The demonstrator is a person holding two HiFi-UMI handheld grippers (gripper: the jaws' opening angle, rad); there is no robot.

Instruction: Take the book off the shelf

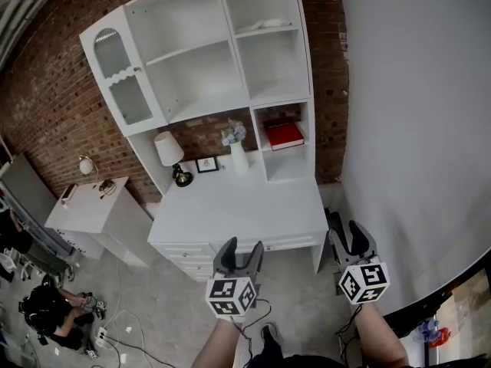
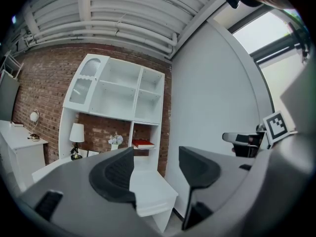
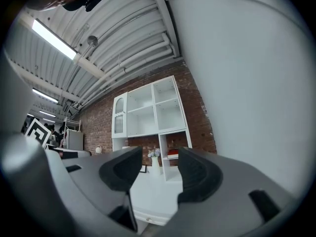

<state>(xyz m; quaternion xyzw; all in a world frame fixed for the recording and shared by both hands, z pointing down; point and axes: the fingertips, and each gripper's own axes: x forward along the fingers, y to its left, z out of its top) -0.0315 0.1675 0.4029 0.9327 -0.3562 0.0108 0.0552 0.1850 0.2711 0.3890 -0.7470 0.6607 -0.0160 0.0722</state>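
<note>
Brick wall (image 1: 46, 106) behind white shelf unit (image 1: 228, 48), red book (image 1: 284, 135) lying flat in its lower right cubby above the counter (image 1: 238, 205), left hand-held gripper (image 1: 242, 248) and right hand-held gripper (image 1: 347, 233) well short of it, jaws apart, empty

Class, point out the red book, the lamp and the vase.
book (image 1: 285, 135): head view, on its red cover.
lamp (image 1: 168, 148): head view, on its white shade.
vase (image 1: 238, 159): head view, on its white body.

book (image 1: 285, 135) in shelf (image 1: 199, 75), vase (image 1: 238, 159) left of it, lamp (image 1: 168, 148) further left
</note>
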